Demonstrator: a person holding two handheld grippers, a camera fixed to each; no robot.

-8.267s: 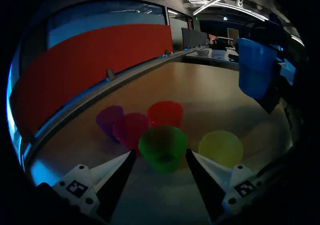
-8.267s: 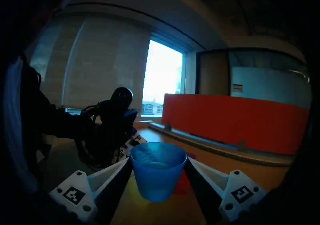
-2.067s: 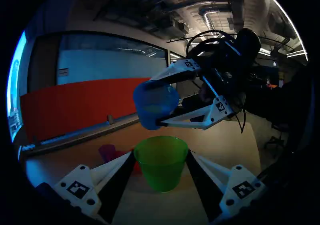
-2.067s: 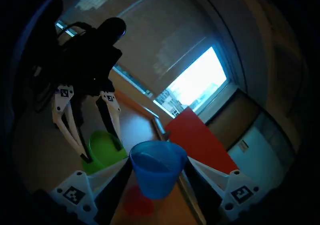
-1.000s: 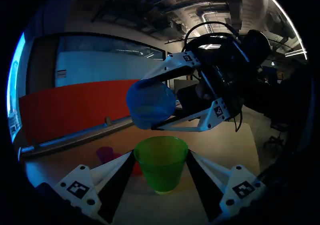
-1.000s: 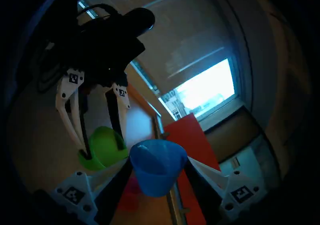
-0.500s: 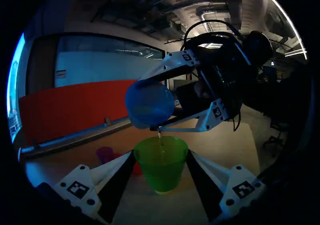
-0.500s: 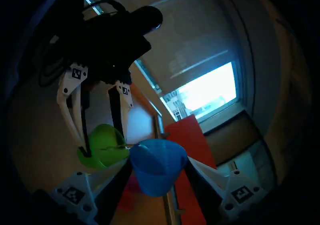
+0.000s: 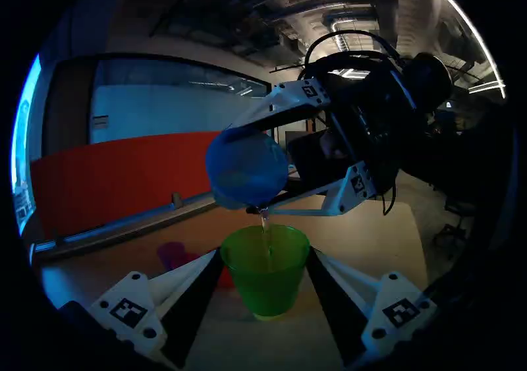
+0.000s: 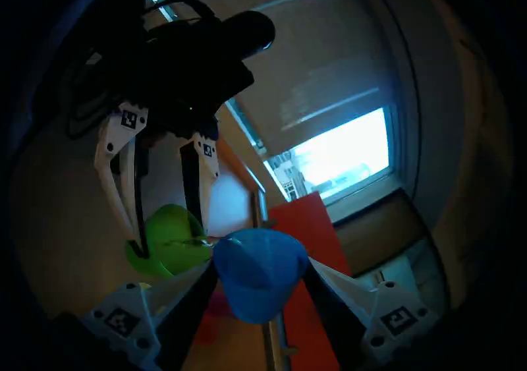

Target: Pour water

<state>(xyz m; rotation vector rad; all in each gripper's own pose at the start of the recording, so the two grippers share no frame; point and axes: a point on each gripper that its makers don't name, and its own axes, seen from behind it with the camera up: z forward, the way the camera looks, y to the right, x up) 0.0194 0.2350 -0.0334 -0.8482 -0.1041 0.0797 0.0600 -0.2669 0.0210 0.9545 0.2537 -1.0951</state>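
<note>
The pour is under way but not finished, judging by what shows. In the left gripper view the left gripper sits at the bottom centre, its jaws pressed against either side of a green cup that stands upright and looks lifted a little above the bench. Just above it, in the middle of the frame, a blue cup is tipped steeply with its lip downward, and a thin stream of water drops from that lip into the green cup's mouth, landing inside the rim and not down the outside. In the right gripper view the right gripper holds the blue cup at the bottom centre, jaws closed firmly on its walls, with the green cup lower left of it. How much water has reached the green cup is hard to tell — its wall is tinted and the light is dim — and what is left in the blue cup cannot be seen either. A purple cup stands on the bench at the lower left, apart from the action. What seems left is to let the stream run out, tip the blue cup back upright and set both cups down.
</note>
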